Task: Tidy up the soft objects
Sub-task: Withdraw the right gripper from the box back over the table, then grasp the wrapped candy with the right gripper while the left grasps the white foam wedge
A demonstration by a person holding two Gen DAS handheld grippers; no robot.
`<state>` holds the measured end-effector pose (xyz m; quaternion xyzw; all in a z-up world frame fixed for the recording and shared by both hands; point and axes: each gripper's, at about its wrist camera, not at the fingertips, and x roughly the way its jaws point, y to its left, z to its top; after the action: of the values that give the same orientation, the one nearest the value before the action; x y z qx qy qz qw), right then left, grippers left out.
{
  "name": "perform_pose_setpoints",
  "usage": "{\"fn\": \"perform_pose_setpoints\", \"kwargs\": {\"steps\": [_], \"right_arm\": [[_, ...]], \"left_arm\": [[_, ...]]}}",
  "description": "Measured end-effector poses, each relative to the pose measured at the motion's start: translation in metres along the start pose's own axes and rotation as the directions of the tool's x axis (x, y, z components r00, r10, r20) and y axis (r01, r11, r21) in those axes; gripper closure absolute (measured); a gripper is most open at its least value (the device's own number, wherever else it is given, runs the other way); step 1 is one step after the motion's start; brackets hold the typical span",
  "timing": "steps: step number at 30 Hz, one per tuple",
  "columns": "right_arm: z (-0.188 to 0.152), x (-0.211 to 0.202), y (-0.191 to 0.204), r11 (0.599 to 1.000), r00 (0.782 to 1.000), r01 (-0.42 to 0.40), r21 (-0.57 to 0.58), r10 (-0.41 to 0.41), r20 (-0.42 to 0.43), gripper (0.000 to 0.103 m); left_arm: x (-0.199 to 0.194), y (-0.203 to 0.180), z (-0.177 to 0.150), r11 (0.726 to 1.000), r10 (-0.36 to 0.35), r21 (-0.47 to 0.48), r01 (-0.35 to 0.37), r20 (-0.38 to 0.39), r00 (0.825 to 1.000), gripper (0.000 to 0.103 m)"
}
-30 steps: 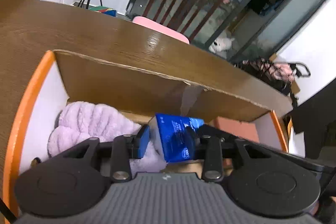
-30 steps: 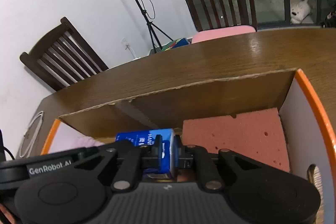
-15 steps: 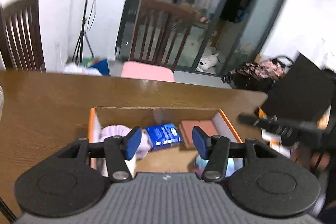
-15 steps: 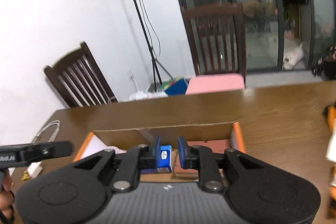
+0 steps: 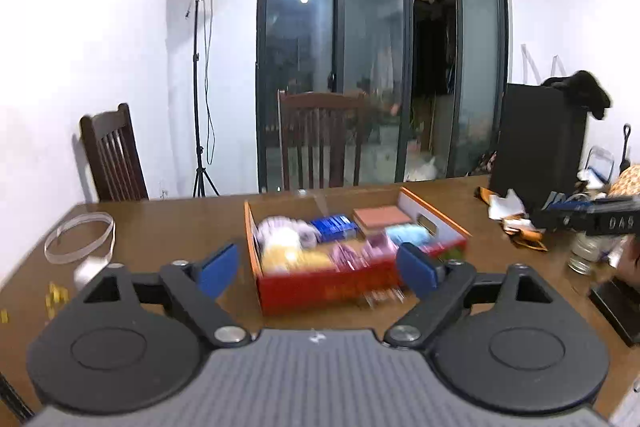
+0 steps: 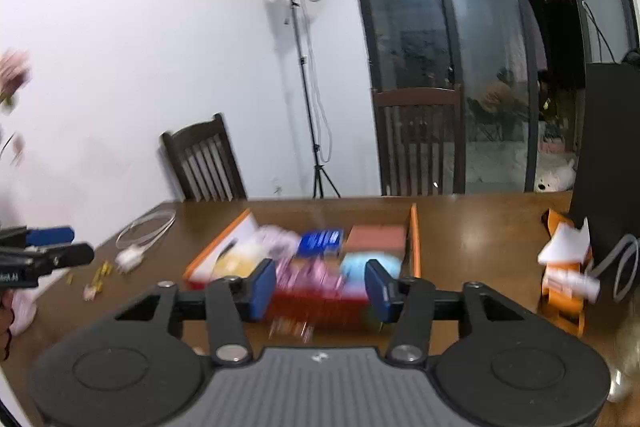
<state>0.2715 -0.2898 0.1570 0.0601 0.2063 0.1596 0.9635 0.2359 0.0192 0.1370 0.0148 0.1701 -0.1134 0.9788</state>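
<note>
An orange-rimmed cardboard box (image 5: 352, 287) with a red front wall sits mid-table. It holds a lilac plush (image 5: 280, 231), a blue tissue pack (image 5: 334, 227), a reddish sponge (image 5: 380, 217), a pale blue soft item (image 5: 412, 235), and blurred yellow and pink things. My left gripper (image 5: 317, 271) hangs back from the box, its jaws opening wide with nothing between them. My right gripper (image 6: 321, 290) is also off the box (image 6: 414, 239), jaws opening and empty. The pack (image 6: 322, 242) lies beside the sponge (image 6: 376, 239).
A clear cable loop (image 5: 80, 235) and a white plug (image 6: 130, 257) lie at the table's left, with small yellow bits (image 5: 56, 297). Orange packaging (image 6: 564, 267) and a black case (image 5: 536, 143) stand on the right. Two wooden chairs (image 6: 420, 143) and a light stand (image 6: 308, 87) are behind.
Both grippers have let go of the blue pack, opened, and drawn back and up from inside the box. The pack stays in the box between the plush and the sponge.
</note>
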Motion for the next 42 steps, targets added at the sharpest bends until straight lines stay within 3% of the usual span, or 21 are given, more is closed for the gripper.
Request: {"fn": "perform_pose_setpoints", "kwargs": {"steps": [4,8,13,20,25,26,29,30,31,32,34,36,40,41,42], "right_arm": [[-0.068,-0.025,0.02,0.999,1.0,-0.028,0.016,0.028,0.015,0.045],[-0.124,-0.031,0.034,0.996,0.996,-0.063,0.066,0.066,-0.056,0.042],[-0.153,-0.021,0.055,0.993,0.981,-0.104,0.05,0.11,-0.159,0.043],[-0.148,0.006,0.069,0.994,0.981,-0.097,0.043,0.102,-0.167,0.043],[-0.135,0.049,0.087,0.992,0.974,-0.128,-0.009,0.124,-0.192,0.048],[-0.131,0.059,0.089,0.991,0.973,-0.129,-0.022,0.122,-0.197,0.052],[-0.116,0.091,0.086,0.994,0.981,-0.078,-0.07,0.065,-0.181,0.054],[-0.11,0.102,0.082,0.996,0.984,-0.051,-0.08,0.036,-0.177,0.054],[-0.104,0.112,0.078,0.996,0.985,-0.031,-0.085,0.015,-0.174,0.054],[-0.098,0.124,0.073,0.996,0.985,-0.008,-0.086,-0.007,-0.17,0.052],[-0.087,0.144,0.063,0.997,0.985,0.034,-0.072,-0.046,-0.169,0.049],[-0.081,0.166,0.054,0.998,0.984,0.045,-0.043,-0.052,-0.17,0.038],[-0.074,0.214,0.038,0.997,0.972,0.069,0.04,-0.058,-0.228,0.038],[-0.075,0.221,0.038,0.996,0.969,0.082,0.043,-0.07,-0.238,0.038],[-0.076,0.227,0.039,0.995,0.966,0.092,0.036,-0.08,-0.247,0.037]], "left_arm": [[-0.036,-0.013,-0.061,0.995,0.098,-0.035,-0.097,0.056,0.994,0.007],[-0.046,-0.012,-0.095,0.99,0.127,-0.065,-0.126,-0.003,0.992,0.007],[-0.041,0.003,-0.112,0.986,0.138,-0.088,-0.141,-0.044,0.989,0.007],[-0.003,0.021,-0.115,0.985,0.131,-0.099,-0.142,-0.106,0.986,0.008],[0.041,0.04,-0.106,0.974,0.177,-0.109,-0.197,-0.171,0.969,0.019],[0.046,0.042,-0.103,0.974,0.174,-0.117,-0.195,-0.17,0.97,0.02],[0.063,0.044,-0.096,0.98,0.096,-0.154,-0.123,-0.172,0.98,0.023],[0.068,0.041,-0.095,0.98,0.105,-0.145,-0.132,-0.184,0.977,0.032],[0.072,0.033,-0.093,0.975,0.169,-0.113,-0.193,-0.19,0.967,0.036],[0.073,0.026,-0.093,0.975,0.188,-0.087,-0.204,-0.164,0.968,0.037],[0.077,0.014,-0.093,0.99,0.099,-0.09,-0.113,-0.146,0.984,0.036],[0.096,0.005,-0.095,0.992,-0.037,-0.126,0.014,-0.185,0.982,0.036],[0.127,-0.019,-0.1,0.996,0.091,0.009,-0.091,-0.201,0.975,0.034],[0.134,-0.021,-0.1,0.996,0.087,0.021,-0.084,-0.229,0.97,0.035],[0.138,-0.02,-0.1,0.998,0.064,0.009,-0.063,-0.247,0.967,0.047]]}}
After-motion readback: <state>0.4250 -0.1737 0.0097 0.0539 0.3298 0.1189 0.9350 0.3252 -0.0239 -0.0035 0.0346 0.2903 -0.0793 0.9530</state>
